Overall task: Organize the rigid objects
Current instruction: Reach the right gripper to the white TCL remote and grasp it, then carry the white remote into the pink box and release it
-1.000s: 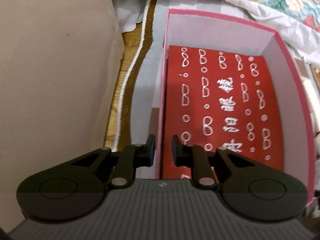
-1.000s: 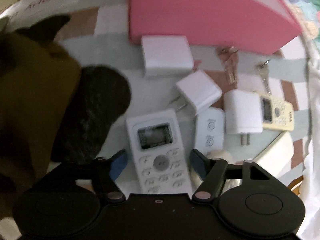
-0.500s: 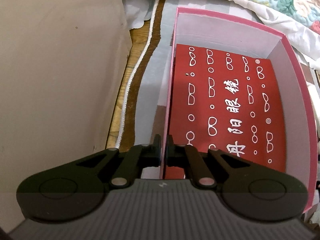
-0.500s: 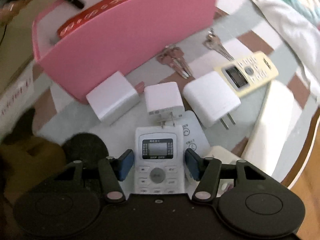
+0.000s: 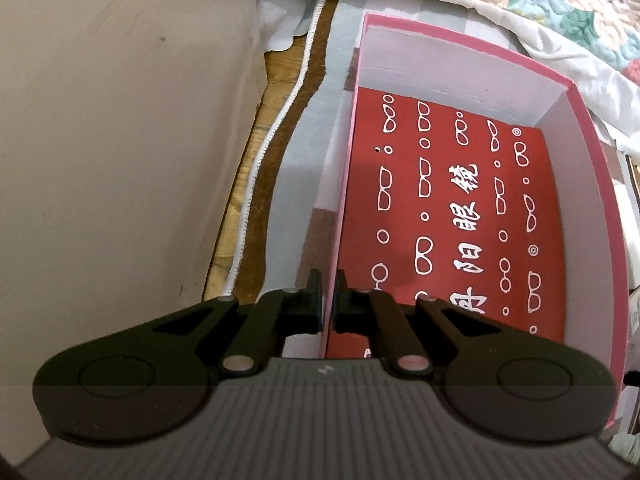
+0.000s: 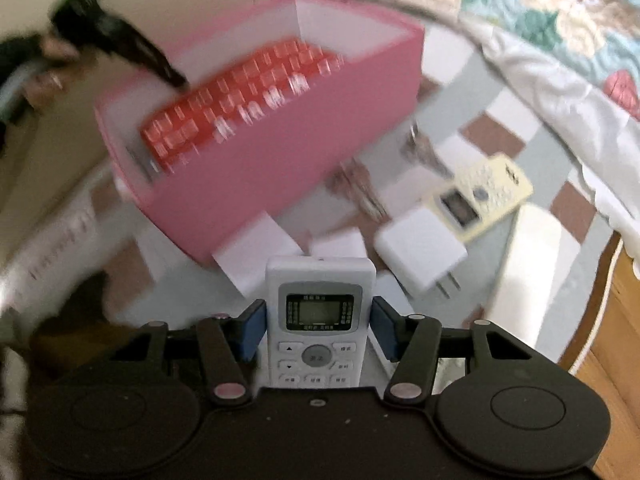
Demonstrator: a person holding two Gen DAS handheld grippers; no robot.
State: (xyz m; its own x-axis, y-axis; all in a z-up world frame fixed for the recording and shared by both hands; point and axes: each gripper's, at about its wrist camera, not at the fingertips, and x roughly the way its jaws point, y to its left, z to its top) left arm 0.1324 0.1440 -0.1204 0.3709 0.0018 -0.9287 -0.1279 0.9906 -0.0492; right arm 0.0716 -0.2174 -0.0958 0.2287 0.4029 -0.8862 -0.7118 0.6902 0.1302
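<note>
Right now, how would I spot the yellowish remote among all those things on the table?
Start at the big pink box. Right of it, past the keys, the yellowish remote lies flat beside a white plug adapter. It is the only cream-coloured item; its neighbours are white.

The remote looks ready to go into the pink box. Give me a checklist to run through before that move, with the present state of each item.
1. Right gripper shut on the white remote: ok.
2. Remote raised off the table: ok; it hangs above the white chargers.
3. Left gripper clamped on the pink box wall: ok.
4. Free space in the box: ok; only a red glasses case lies flat inside.
5. Remote squarely seated between the pads: cannot tell.
6. Path to the box opening: cannot tell, the view is blurred.
</note>
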